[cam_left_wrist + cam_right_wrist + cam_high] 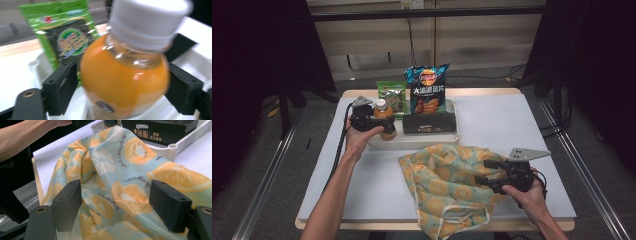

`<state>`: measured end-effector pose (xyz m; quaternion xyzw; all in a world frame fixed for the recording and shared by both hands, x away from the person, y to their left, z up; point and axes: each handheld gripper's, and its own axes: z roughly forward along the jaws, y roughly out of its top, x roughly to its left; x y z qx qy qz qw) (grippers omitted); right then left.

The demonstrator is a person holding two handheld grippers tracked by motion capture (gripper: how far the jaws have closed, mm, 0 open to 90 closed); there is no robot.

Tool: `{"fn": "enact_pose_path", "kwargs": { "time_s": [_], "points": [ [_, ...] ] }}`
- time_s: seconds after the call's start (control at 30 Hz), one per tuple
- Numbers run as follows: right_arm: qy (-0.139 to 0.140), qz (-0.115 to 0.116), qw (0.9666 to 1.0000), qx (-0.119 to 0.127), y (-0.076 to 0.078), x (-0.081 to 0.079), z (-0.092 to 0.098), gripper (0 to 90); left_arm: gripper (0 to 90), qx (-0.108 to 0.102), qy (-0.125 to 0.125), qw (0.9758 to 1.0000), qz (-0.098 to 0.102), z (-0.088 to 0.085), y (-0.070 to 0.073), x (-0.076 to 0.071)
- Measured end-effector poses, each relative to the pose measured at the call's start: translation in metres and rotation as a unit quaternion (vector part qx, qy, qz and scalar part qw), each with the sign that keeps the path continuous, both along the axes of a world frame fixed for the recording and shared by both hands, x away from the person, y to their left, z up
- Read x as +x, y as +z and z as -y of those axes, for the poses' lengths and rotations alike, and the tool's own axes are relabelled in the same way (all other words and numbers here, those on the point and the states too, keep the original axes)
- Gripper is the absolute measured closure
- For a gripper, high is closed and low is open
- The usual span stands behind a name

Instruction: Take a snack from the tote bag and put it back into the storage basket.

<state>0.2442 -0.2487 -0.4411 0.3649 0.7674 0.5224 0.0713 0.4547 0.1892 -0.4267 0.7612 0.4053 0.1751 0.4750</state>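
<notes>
An orange juice bottle (384, 114) with a white cap stands at the left end of the white tray (412, 144). My left gripper (383, 123) is open around it. In the left gripper view the bottle (125, 75) sits between the black jaws of my left gripper (123, 71), with a thin gap at the left pad. A fruit-print cloth bag (442, 182) lies crumpled at the table's front. My right gripper (482, 173) hovers at its right edge. The right gripper view has my right gripper (116, 186) open, jaws wide apart over the cloth (120, 165).
Also in the tray are a green seaweed pack (392, 97), a blue chips bag (428, 90) and a black Oreo box (429, 122). The seaweed pack (67, 37) stands just behind the bottle. The Oreo box (160, 132) and tray rim (172, 150) lie beyond the cloth.
</notes>
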Motion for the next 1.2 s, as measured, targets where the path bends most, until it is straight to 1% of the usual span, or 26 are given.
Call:
{"fn": "enact_pose_path", "kwargs": {
  "time_s": [0.07,0.1,0.13,0.17,0.2,0.23,0.3,0.33,0.37,0.4,0.43,0.47,0.5,0.57,0.6,0.63,0.67,0.7,0.77,0.8,0.83,0.87,1.03,1.1,1.13,1.2],
  "points": [
    [0.001,0.000,1.0000,-0.001,0.000,0.000,0.000,25.9,16.6,-0.002,-0.001,1.0000,-0.006,0.000,-0.001,0.000],
    [0.000,0.000,1.0000,-0.002,0.000,0.000,0.000,25.8,22.7,-0.010,0.004,0.9999,-0.009,0.000,-0.002,0.001],
    [0.000,0.000,1.0000,-0.002,0.000,0.000,0.000,25.8,22.7,-0.014,0.002,0.9999,-0.008,-0.001,-0.002,0.001],
    [-0.001,0.000,1.0000,-0.001,0.000,0.000,0.000,25.9,29.5,-0.010,0.005,0.9999,0.000,-0.001,-0.001,0.000],
    [-0.002,0.000,1.0000,-0.002,-0.001,0.000,0.000,25.8,29.8,-0.004,0.004,1.0000,0.003,0.001,0.000,0.000],
    [-0.002,0.000,1.0000,-0.002,0.000,0.000,0.000,25.9,30.0,0.002,-0.001,1.0000,0.006,0.001,0.000,0.000],
    [-0.003,0.001,1.0000,-0.001,-0.001,0.000,0.001,25.9,30.2,0.001,-0.012,0.9999,0.004,-0.001,0.001,0.002],
    [-0.003,0.002,1.0000,-0.001,-0.001,0.001,0.001,25.8,30.2,-0.006,-0.030,0.9995,0.002,-0.004,0.000,0.006],
    [-0.003,0.002,1.0000,-0.001,-0.001,0.001,0.001,25.8,30.2,-0.006,-0.030,0.9995,0.002,-0.004,0.000,0.006],
    [-0.004,0.000,1.0000,-0.002,-0.001,0.001,0.002,25.8,30.2,-0.008,-0.040,0.9992,0.002,-0.006,0.000,0.007],
    [-0.004,0.001,1.0000,-0.002,-0.001,0.001,0.002,25.8,30.3,-0.012,-0.052,0.9986,0.001,-0.007,-0.001,0.009],
    [-0.005,0.001,1.0000,-0.001,-0.001,0.001,0.002,25.7,30.3,-0.005,-0.077,0.9971,0.001,-0.011,0.000,0.012],
    [-0.006,-0.001,1.0000,0.000,-0.001,0.001,0.002,25.6,30.3,-0.005,-0.077,0.9971,0.001,-0.011,0.000,0.012],
    [-0.006,-0.001,1.0000,0.000,-0.002,0.002,0.002,25.5,30.3,-0.002,-0.099,0.9951,-0.002,-0.012,0.001,0.016],
    [-0.007,-0.002,1.0000,0.000,-0.002,0.002,0.002,25.5,30.2,-0.002,-0.099,0.9951,-0.002,-0.012,0.001,0.016],
    [-0.008,-0.003,1.0000,0.000,-0.002,0.002,0.002,25.4,30.2,0.001,-0.108,0.9942,0.001,-0.013,0.001,0.017],
    [-0.008,-0.003,1.0000,0.000,-0.002,0.002,0.002,25.4,30.2,-0.001,-0.123,0.9925,0.001,-0.016,0.000,0.019],
    [-0.008,-0.003,1.0000,0.000,-0.002,0.002,0.002,25.4,30.2,-0.001,-0.123,0.9925,0.001,-0.016,0.000,0.019],
    [-0.008,-0.002,1.0000,0.001,-0.002,0.002,0.002,25.3,30.2,-0.007,-0.132,0.9913,0.004,-0.018,-0.001,0.022],
    [-0.008,-0.002,1.0000,0.002,-0.002,0.002,0.003,25.0,30.2,-0.008,-0.143,0.9897,0.005,-0.020,-0.002,0.024],
    [-0.008,-0.002,1.0000,0.002,-0.002,0.002,0.003,25.0,30.2,-0.008,-0.143,0.9897,0.005,-0.020,-0.002,0.024],
    [-0.008,-0.002,1.0000,0.001,-0.002,0.002,0.003,24.8,30.2,-0.008,-0.151,0.9884,0.004,-0.021,-0.002,0.026],
    [-0.009,-0.002,1.0000,0.001,-0.002,0.002,0.002,24.0,30.1,-0.006,-0.159,0.9872,0.010,-0.021,-0.003,0.028],
    [-0.009,-0.002,1.0000,0.000,-0.002,0.002,0.002,23.2,29.9,-0.008,-0.151,0.9884,0.015,-0.019,-0.003,0.028],
    [-0.010,-0.001,1.0000,0.000,-0.002,0.002,0.002,22.5,29.9,-0.011,-0.152,0.9883,0.012,-0.019,-0.004,0.027],
    [-0.014,0.000,0.9999,-0.001,-0.002,0.002,0.003,19.9,29.8,-0.008,-0.147,0.9890,0.014,-0.018,-0.004,0.026]
  ]
}}
